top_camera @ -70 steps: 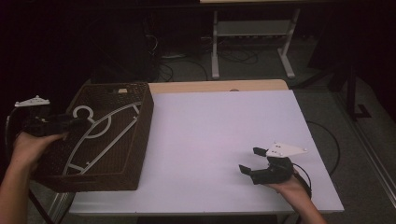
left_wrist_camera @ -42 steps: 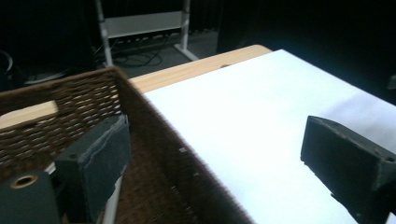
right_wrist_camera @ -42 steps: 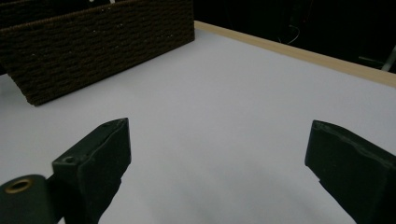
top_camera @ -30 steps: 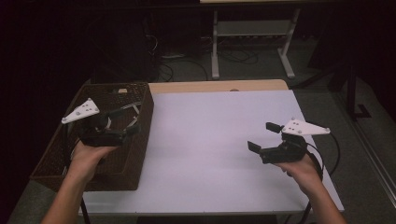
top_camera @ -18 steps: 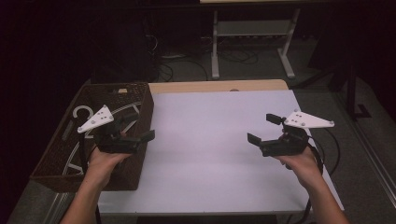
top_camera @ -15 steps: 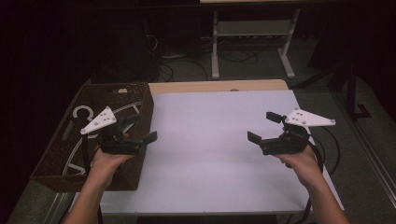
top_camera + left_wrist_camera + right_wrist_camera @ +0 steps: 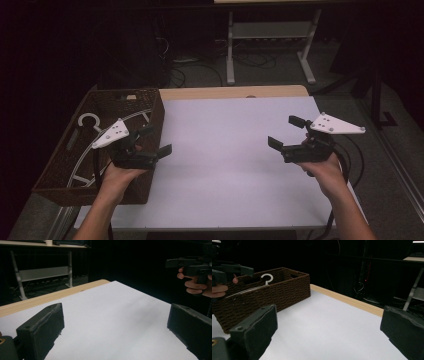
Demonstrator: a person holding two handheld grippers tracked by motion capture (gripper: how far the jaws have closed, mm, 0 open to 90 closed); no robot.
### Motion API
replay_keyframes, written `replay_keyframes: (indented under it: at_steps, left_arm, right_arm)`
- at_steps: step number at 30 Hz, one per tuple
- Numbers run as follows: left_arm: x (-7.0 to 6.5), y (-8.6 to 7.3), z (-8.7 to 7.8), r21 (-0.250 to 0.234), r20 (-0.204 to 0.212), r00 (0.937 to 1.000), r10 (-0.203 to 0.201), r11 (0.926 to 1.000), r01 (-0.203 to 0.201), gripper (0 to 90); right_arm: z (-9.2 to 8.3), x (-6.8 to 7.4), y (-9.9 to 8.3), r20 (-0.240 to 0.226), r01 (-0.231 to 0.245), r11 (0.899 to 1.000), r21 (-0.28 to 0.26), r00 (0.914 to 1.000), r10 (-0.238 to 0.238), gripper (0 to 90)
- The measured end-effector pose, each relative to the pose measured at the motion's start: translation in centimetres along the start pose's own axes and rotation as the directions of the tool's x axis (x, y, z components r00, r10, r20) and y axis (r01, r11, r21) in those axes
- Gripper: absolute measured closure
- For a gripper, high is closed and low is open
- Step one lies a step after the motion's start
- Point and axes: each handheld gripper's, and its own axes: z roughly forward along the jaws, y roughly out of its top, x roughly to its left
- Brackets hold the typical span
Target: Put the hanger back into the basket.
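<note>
A brown wicker basket [image 7: 60, 165] stands on the left end of the white table [image 7: 225, 165] and holds white clothes hangers [image 7: 89, 120]. My left gripper [image 7: 156, 139] hovers over the basket's right wall, open, with nothing between its jaws, pointing across the table. My right gripper [image 7: 285, 131] is held above the table's right side, open and empty, facing left. The left gripper view looks past my left gripper [image 7: 115, 337] over the bare white top to the right gripper [image 7: 190, 265]. The right gripper view looks past my right gripper [image 7: 327, 335] to the basket [image 7: 274, 295], a hanger hook [image 7: 267, 277] and the left gripper [image 7: 229, 270].
A light wooden strip [image 7: 230, 92] runs along the table's far edge. Behind it stand a grey metal frame [image 7: 270, 35] and loose cables [image 7: 200, 65] on the dark floor. A cable trails from each gripper off the table's near corners.
My left gripper has moved right, from beyond the basket's left side to over its right wall. My right gripper rose and shifted slightly away from the front edge. Both stayed open.
</note>
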Motion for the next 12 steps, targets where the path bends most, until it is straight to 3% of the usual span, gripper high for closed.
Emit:
replay_keyframes:
  at_steps: [12]
  left_arm:
    - [0.07, 0.02, -0.06, 0.002, 0.006, 1.0000, -0.002, 1.0000, 0.002, 0.6]
  right_arm:
    - [0.04, 0.01, -0.12, -0.002, 0.010, 1.000, 0.008, 1.0000, -0.010, 0.5]
